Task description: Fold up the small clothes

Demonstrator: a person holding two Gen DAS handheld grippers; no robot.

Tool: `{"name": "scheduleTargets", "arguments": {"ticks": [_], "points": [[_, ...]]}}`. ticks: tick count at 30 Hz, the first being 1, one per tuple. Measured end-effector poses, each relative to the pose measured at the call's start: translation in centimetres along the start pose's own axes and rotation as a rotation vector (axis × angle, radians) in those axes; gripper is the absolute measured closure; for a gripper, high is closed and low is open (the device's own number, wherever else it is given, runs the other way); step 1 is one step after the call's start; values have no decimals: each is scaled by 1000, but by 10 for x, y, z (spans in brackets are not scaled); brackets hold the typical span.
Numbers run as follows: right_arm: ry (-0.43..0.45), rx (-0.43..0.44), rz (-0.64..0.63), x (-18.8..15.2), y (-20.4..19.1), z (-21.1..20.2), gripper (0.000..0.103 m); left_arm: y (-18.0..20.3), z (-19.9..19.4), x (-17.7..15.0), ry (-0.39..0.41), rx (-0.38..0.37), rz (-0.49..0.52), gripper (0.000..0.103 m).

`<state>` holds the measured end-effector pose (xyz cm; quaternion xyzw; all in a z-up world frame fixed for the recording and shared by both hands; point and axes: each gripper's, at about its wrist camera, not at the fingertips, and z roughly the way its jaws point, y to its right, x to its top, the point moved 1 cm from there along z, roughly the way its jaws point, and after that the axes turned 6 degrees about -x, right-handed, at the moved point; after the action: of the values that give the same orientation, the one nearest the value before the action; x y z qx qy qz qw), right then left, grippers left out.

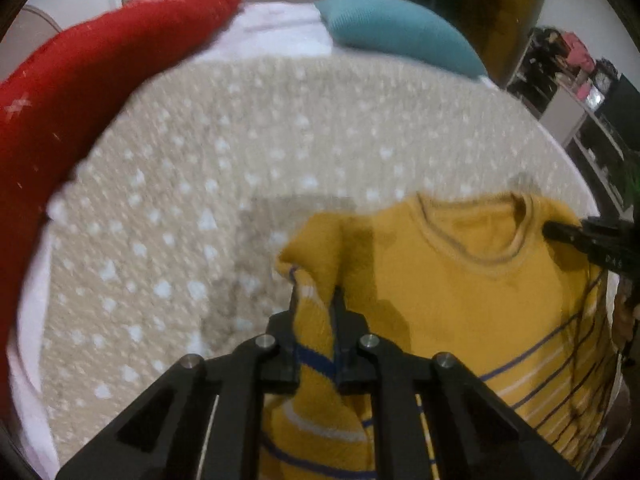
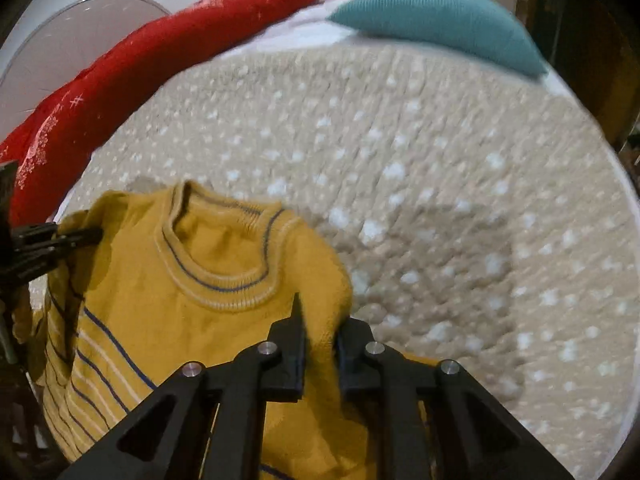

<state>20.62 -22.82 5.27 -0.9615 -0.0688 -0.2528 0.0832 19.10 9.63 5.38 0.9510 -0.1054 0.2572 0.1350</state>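
While both grippers clamp the yellow sweater (image 2: 224,256) at its shoulders, left gripper (image 1: 316,300) and right gripper (image 2: 318,312) hold it above the dotted blanket (image 2: 440,160) ahead. Likely the spreading step; next, lay it flat ahead.

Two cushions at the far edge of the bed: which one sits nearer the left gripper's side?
The red cushion. It runs along the left edge, while the teal cushion lies at the far right corner.

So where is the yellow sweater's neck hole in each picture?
Left wrist view: the neck hole sits right of middle, just before the right gripper.
Right wrist view: the neck hole sits left of middle.
Shared landmark: the teal cushion, top right in both.
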Motion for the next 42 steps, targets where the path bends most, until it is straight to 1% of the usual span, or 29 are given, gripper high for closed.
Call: {"name": "scheduleTargets", "arguments": {"ticks": [3,4,6,8,10,11,12,13,14,15,16,17,18,19,21,23,24,25,26,28,29,31,34,35,37,38,39,41,42], "points": [[56,-29,27,17,3,-20,93,6,-8,26,16,23,31,93],[70,-42,35,26,4,-23,95,7,-7,40,21,39,43,95],[83,-67,43,47,5,-24,95,6,-3,63,32,67,51,95],[95,-100,46,65,11,-27,95,0,7,89,52,97,18,95],[113,-141,63,89,18,-24,95,-8,23,106,67,143,-25,94],[122,-163,80,101,23,-21,95,-13,32,111,57,164,-52,90],[119,-173,93,108,28,-16,94,-20,45,115,32,195,-82,88],[99,-173,111,116,32,-5,93,-25,56,115,3,224,-102,82],[45,-169,137,121,38,13,87,-29,63,112,-10,261,-106,82],[20,-169,152,121,42,21,81,-31,63,109,-3,286,-101,82],[12,-184,168,117,45,27,81,-32,60,104,15,285,-99,82],[23,-191,178,113,48,25,74,-34,53,100,33,264,-107,81],[37,-191,190,108,53,21,70,-36,44,96,52,251,-120,81],[56,-173,219,100,60,11,68,-37,31,92,76,251,-129,81],[77,-147,258,87,73,-7,66,-32,1,80,124,254,-124,75],[88,-124,278,65,86,-34,63,-23,-35,61,177,247,-118,54],[90,-119,276,54,88,-45,59,-18,-50,52,201,237,-121,49],[94,-106,271,37,89,-61,57,-11,-67,38,220,215,-122,41],[98,-93,270,23,89,-71,53,-3,-81,23,229,186,-119,37],[97,-55,273,-10,86,-91,48,12,-102,-5,228,136,-114,36],[92,-33,275,-31,83,-101,47,20,-112,-22,216,111,-113,36],[84,-17,276,-64,77,-113,46,32,-128,-53,186,60,-135,36],[89,-55,270,-118,65,-129,44,44,-154,-96,156,-33,-182,35],[87,-67,266,-131,60,-131,40,46,-165,-111,157,-47,-198,35],[79,-68,266,-152,54,-135,37,46,-186,-136,170,-45,-230,35],[74,-58,268,-165,49,-135,37,44,-199,-147,182,-23,-247,35],[67,-44,263,-175,42,-135,36,41,-211,-156,196,9,-256,35],[64,-35,244,-188,30,-133,33,31,-246,-175,248,121,-277,35],[67,-38,237,-190,26,-131,31,26,-261,-182,274,164,-288,35]]}}
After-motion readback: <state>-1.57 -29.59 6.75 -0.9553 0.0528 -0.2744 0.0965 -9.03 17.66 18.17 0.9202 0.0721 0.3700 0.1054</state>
